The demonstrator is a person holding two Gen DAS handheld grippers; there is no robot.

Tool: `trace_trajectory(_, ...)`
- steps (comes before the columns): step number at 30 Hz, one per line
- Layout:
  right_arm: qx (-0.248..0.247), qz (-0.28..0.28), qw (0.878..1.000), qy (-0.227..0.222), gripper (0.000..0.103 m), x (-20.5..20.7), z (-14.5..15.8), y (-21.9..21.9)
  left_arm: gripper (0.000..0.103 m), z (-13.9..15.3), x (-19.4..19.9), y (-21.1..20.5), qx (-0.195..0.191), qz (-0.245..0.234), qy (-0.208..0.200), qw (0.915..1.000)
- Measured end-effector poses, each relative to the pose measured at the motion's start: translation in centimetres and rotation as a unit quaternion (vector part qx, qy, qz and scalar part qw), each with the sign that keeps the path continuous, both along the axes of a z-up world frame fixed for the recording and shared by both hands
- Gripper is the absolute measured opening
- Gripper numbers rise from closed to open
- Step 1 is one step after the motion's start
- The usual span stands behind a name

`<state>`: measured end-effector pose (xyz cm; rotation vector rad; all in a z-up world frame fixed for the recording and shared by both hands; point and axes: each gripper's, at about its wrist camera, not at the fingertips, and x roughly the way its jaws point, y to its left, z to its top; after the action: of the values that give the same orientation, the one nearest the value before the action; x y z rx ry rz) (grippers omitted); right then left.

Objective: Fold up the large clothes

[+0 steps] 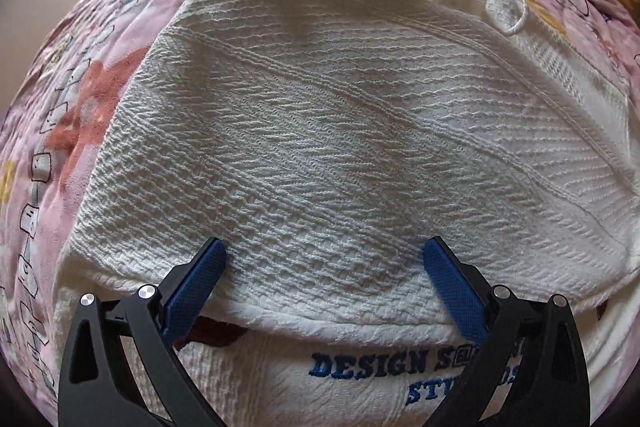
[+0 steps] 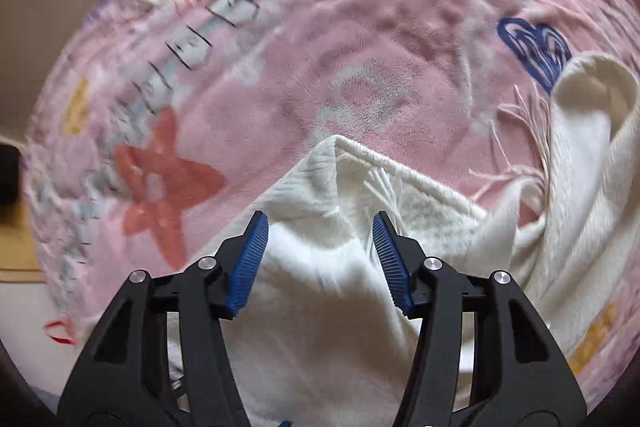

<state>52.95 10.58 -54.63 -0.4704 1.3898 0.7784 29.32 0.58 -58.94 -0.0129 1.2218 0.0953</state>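
Quick count: one white textured garment (image 1: pixel 320 131), folded over, with one line of blue embroidered lettering (image 1: pixel 384 363) at the bottom of the left wrist view. One pink patterned blanket (image 1: pixel 92 75) under it. Two grippers total: left gripper (image 1: pixel 326 287) and right gripper (image 2: pixel 320 259), two blue pads each. One blue heart print (image 2: pixel 536 51), upper right.

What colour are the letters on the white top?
Blue letters on the white top, best seen from the left wrist.
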Motion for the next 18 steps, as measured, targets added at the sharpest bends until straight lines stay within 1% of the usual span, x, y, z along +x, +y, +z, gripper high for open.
trace_trajectory(1, -0.005, -0.003, 1.0, 0.003, 0.053, 0.2, -0.5, 0.1, 0.096, 0.0, -0.1, -0.1, 0.001, -0.001, -0.004, 1.0)
trace_trajectory(2, -0.009, -0.005, 1.0, 0.013, 0.05, 0.4, -1.3, 0.3, 0.096, 0.1, -0.2, -0.1, 0.001, -0.002, -0.006, 1.0)
trace_trajectory(3, -0.006, -0.007, 1.0, 0.021, 0.04, 0.5, -1.5, 0.4, 0.096, 0.1, -0.2, -0.1, 0.001, -0.003, -0.008, 1.0)
trace_trajectory(4, 0.0, -0.008, 0.999, 0.031, 0.036, 0.4, -1.8, 0.5, 0.096, 0.1, -0.3, -0.1, 0.0, -0.005, -0.01, 0.9999)
trace_trajectory(5, 0.004, -0.007, 0.999, 0.032, 0.035, 0.2, -1.9, 0.9, 0.096, 0.1, -0.4, -0.2, 0.0, -0.006, -0.012, 0.9999)
trace_trajectory(6, 0.0, -0.002, 1.0, 0.024, 0.032, -0.1, -2.1, 1.2, 0.096, 0.1, -0.4, -0.1, -0.001, -0.006, -0.012, 0.9999)
trace_trajectory(7, -0.003, 0.005, 1.0, 0.022, 0.024, -0.4, -2.2, 1.5, 0.096, 0.1, -0.6, -0.3, -0.002, -0.006, -0.013, 0.9999)
trace_trajectory(8, -0.003, 0.01, 1.0, 0.018, 0.01, -0.5, -2.2, 1.6, 0.096, 0.1, -0.7, -0.4, -0.002, -0.006, -0.013, 0.9999)
trace_trajectory(10, 0.011, 0.011, 1.0, -0.013, 0.01, -0.7, -0.7, 2.0, 0.096, 0.1, -0.5, -0.1, -0.002, -0.007, -0.012, 0.9999)
trace_trajectory(12, 0.026, 0.011, 0.999, -0.029, 0.009, -0.8, 0.6, 2.5, 0.096, 0.2, -0.5, -0.1, -0.004, -0.006, -0.009, 0.9999)
trace_trajectory(15, 0.014, 0.017, 0.998, -0.06, 0.009, -1.0, 0.9, 3.2, 0.096, 0.2, -0.3, 0.0, -0.004, -0.007, -0.01, 0.9999)
trace_trajectory(16, 0.015, 0.002, 0.998, -0.067, 0.009, -0.6, 0.7, 3.1, 0.096, 0.2, -0.3, 0.1, -0.004, -0.006, -0.011, 0.9999)
trace_trajectory(17, 0.009, -0.021, 0.996, -0.088, 0.0, 0.0, 0.5, 2.9, 0.096, 0.2, -0.4, 0.0, -0.002, -0.005, -0.012, 0.9999)
trace_trajectory(18, 0.007, -0.045, 0.994, -0.101, 0.0, 1.0, 0.2, 2.7, 0.096, 0.1, -0.5, -0.1, -0.002, -0.004, -0.012, 0.9999)
